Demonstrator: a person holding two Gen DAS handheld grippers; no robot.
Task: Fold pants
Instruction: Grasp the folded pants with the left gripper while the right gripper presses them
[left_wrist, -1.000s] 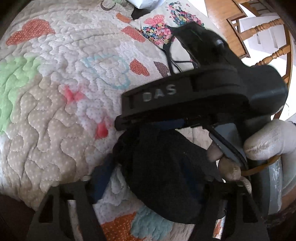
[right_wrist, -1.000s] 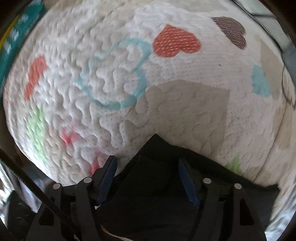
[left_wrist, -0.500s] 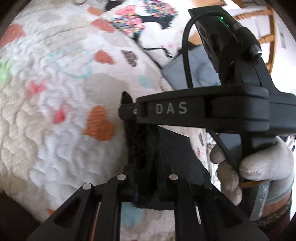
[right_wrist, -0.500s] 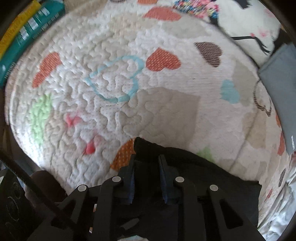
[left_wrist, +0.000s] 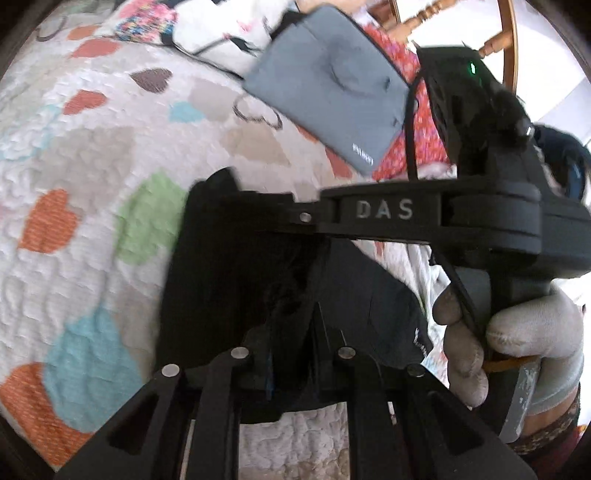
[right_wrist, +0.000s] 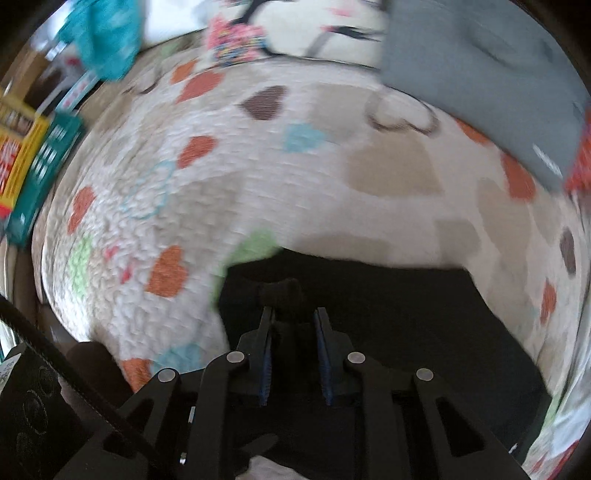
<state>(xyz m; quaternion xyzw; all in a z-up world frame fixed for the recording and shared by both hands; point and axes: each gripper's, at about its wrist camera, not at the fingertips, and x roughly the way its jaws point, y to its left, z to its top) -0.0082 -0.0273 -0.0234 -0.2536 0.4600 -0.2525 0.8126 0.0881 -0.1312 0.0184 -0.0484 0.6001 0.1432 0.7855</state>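
Both grippers clamp the dark pants: left gripper and right gripper each pinch bunched cloth above the quilt; the fold looks partway, final laying-flat remains.

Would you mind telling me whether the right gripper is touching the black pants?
Touching. In the right wrist view, the right gripper has both blue-padded fingers pressed against a bunched fold of the black pants between them.

Both wrist cameras look down, close — sharing the quilt.
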